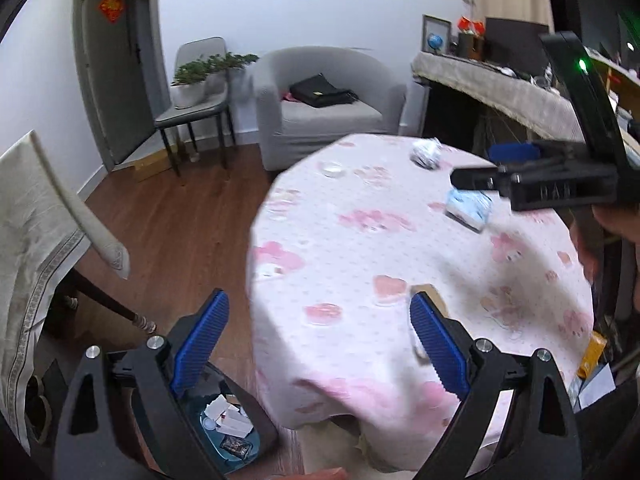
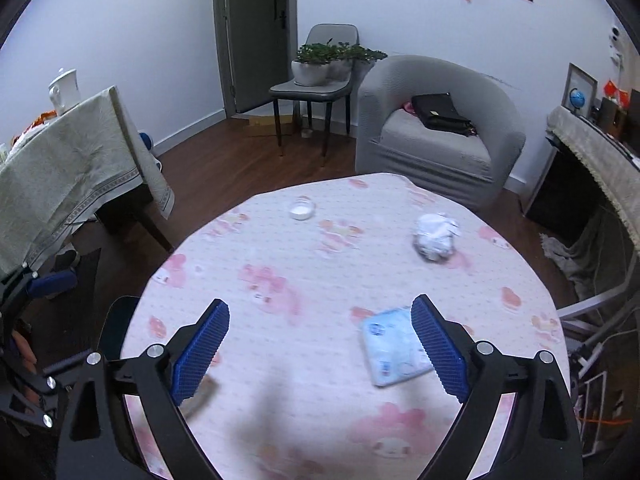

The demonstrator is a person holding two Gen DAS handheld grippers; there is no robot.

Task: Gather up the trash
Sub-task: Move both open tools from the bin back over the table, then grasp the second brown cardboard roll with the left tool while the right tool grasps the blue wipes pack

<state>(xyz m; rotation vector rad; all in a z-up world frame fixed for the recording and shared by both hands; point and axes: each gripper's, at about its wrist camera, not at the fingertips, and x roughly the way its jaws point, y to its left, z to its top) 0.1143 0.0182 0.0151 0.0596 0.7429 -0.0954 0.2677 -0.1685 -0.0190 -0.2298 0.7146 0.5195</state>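
Note:
A round table with a pink patterned cloth (image 2: 280,264) holds trash. A crumpled white paper ball (image 2: 436,236) lies at the far right, a small white lid (image 2: 302,209) at the far side, and a light blue tissue pack (image 2: 394,346) lies near my right finger. A brown piece (image 2: 202,394) lies by the left finger. My right gripper (image 2: 320,344) is open and empty above the table. My left gripper (image 1: 320,340) is open and empty over the table's left edge. A bin (image 1: 228,428) with scraps sits on the floor below it. The right gripper (image 1: 532,184) shows above the tissue pack (image 1: 468,206).
A grey armchair (image 2: 436,136) with a black bag stands behind the table. A chair with potted plants (image 2: 320,68) is by the door. A cloth-covered table (image 2: 68,168) stands at the left, a cluttered shelf (image 2: 600,152) at the right.

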